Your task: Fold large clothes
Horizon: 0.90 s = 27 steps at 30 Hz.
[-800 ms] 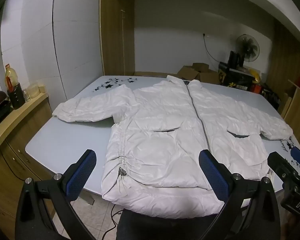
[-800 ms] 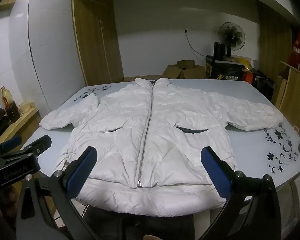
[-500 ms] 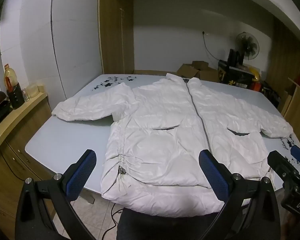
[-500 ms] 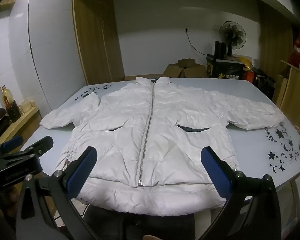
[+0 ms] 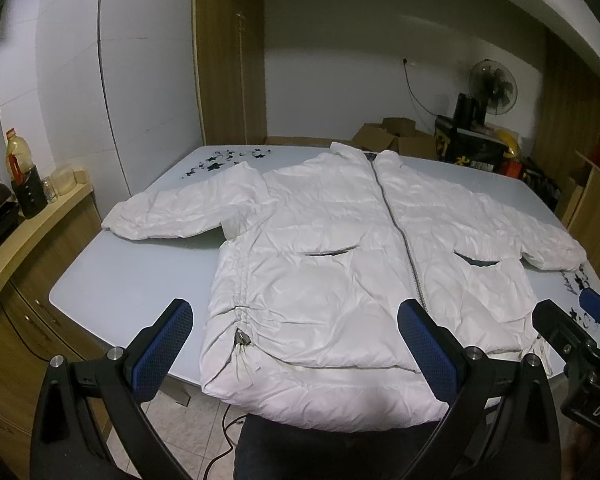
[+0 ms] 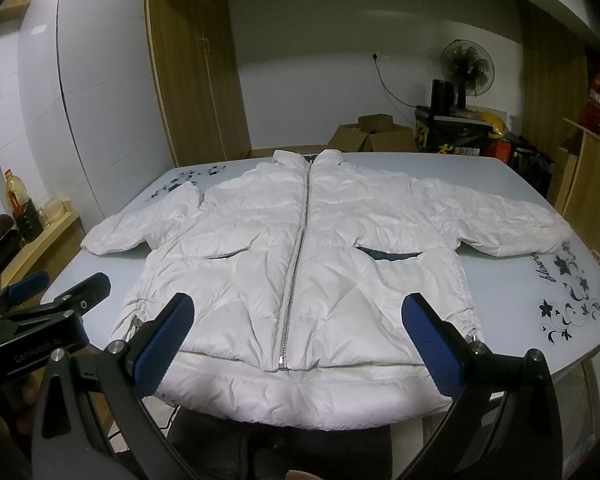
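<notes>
A white puffer jacket [image 5: 339, 264] [image 6: 311, 256] lies spread face up on a pale blue table [image 5: 128, 276] [image 6: 511, 292], zipped up, both sleeves stretched out sideways and its hem hanging over the near edge. My left gripper [image 5: 294, 340] hovers open above the left half of the hem, nothing between its blue pads. My right gripper [image 6: 296, 336] hovers open above the hem at the zipper's lower end, also empty. Each gripper shows at the edge of the other's view.
A wooden counter [image 5: 28, 232] with an oil bottle [image 5: 20, 164] and jars runs along the left. Cardboard boxes [image 6: 371, 136], a black crate and a fan [image 6: 465, 66] stand behind the table. A wooden cabinet [image 6: 595, 184] is at right. Cables lie on the tiled floor below.
Both views have shifted only slightly; the jacket sits a touch lower in frame. The jacket has not moved and both grippers stay wide open.
</notes>
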{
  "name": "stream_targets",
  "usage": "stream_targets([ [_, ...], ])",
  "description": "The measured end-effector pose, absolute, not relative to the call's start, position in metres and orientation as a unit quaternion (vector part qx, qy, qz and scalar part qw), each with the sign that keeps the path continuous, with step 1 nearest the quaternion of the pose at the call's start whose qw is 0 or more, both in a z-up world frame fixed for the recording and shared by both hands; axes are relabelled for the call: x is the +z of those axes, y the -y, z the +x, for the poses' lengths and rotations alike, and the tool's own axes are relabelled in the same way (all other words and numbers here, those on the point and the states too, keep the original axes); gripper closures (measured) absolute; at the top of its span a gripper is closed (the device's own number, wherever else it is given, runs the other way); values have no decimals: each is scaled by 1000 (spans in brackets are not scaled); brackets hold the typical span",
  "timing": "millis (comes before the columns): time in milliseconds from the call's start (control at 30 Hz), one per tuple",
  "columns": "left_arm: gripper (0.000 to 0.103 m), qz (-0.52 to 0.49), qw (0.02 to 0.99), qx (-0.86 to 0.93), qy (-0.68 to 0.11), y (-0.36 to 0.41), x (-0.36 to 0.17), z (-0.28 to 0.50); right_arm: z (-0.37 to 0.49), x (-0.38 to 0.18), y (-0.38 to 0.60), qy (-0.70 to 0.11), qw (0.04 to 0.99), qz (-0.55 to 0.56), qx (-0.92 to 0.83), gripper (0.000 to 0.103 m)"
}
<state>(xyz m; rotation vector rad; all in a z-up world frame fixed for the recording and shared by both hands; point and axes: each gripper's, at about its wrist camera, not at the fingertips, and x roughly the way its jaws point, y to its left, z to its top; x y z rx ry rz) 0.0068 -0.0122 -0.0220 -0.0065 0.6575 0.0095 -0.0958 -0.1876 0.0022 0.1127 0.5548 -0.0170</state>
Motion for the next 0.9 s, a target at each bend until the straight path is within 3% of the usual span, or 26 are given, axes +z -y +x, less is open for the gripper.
stream_targets([
  [900, 0, 0, 944, 2, -331, 14, -26, 7, -97, -4, 180, -310, 948, 70, -4, 0],
])
